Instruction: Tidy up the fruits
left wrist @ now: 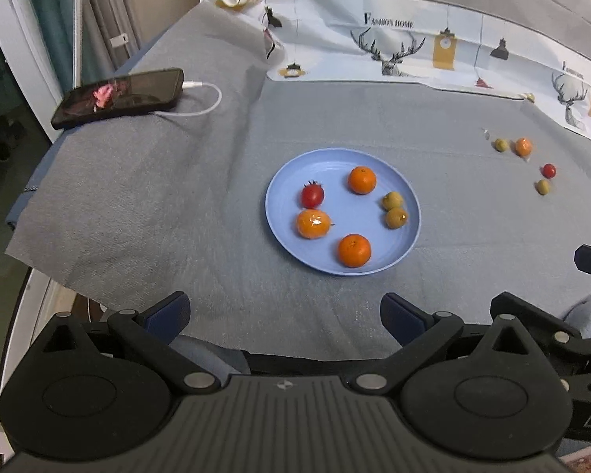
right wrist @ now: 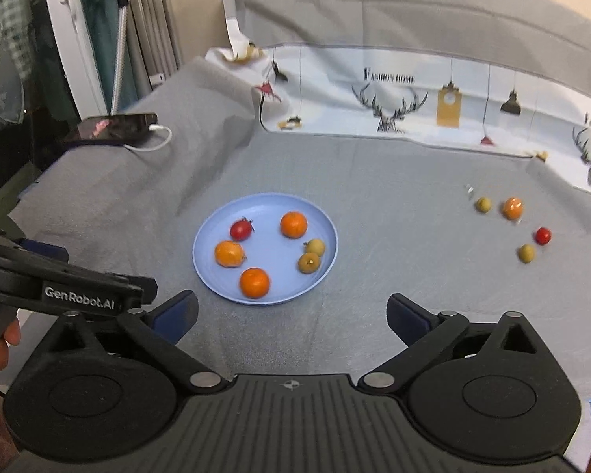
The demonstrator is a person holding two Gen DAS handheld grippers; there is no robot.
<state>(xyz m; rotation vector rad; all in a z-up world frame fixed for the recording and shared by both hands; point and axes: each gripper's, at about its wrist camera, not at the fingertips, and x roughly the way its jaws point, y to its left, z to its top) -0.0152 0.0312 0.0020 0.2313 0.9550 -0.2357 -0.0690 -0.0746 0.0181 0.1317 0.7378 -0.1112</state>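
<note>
Both grippers hung over the grey cloth [left wrist: 138, 197] with fingers spread wide, the left gripper [left wrist: 285, 315] and the right gripper [right wrist: 291, 315] each holding nothing. The blue plate [left wrist: 283, 181] held six fruits; four more fruits [right wrist: 512, 208] lay well off to its right.

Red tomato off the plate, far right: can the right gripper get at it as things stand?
Probably yes: the right gripper is open and empty, the red tomato sits apart from neighbouring fruit, and only bare cloth lies between.
</note>
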